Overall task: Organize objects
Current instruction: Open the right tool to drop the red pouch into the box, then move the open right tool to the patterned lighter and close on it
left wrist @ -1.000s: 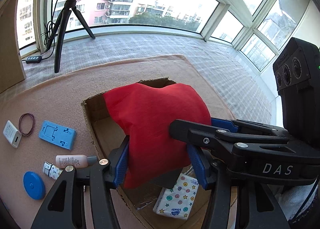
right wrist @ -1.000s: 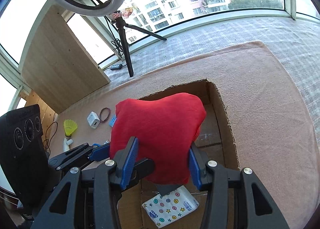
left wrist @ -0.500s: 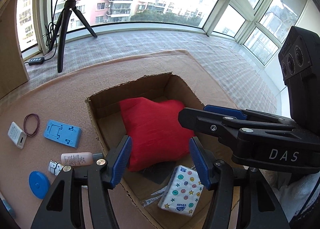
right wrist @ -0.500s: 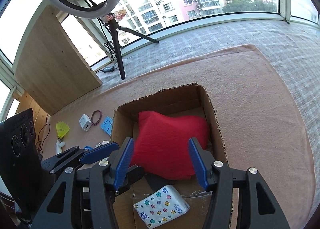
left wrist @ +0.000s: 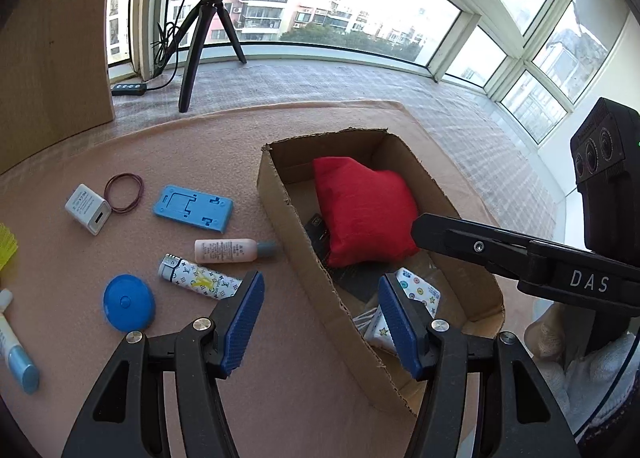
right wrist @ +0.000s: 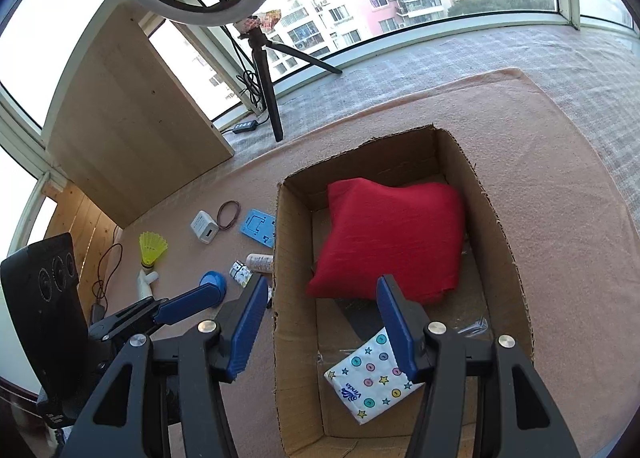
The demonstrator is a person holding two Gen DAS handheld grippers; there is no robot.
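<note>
Both sets of jaws apart, nothing in them. Left gripper [left wrist: 320,322] hangs over the left wall of the cardboard box [left wrist: 296,218], one finger outside it, one inside. Right gripper [right wrist: 322,328] also straddles the box's left wall [right wrist: 294,298].

Red pillow [right wrist: 390,234] lies inside the box, toward its far end, resting partly on a flat black item [left wrist: 318,232] I can't identify. Patterned tissue pack [right wrist: 370,380] sits at the box's near end, apart from the pillow.

Left of the box on the pink mat [left wrist: 200,146]:
- pink bottle [left wrist: 234,250], cap just beside the box wall
- patterned tube [left wrist: 198,278] nearer than the bottle
- blue phone stand [left wrist: 192,208] beyond the bottle
- white charger [left wrist: 88,208] with a rubber band [left wrist: 124,187] touching it, farther left
- blue round disc [left wrist: 129,302]
- yellow shuttlecock [right wrist: 152,248] farthest from the box

Ring light on tripod [right wrist: 266,78] stands beyond the box, off the mat.
</note>
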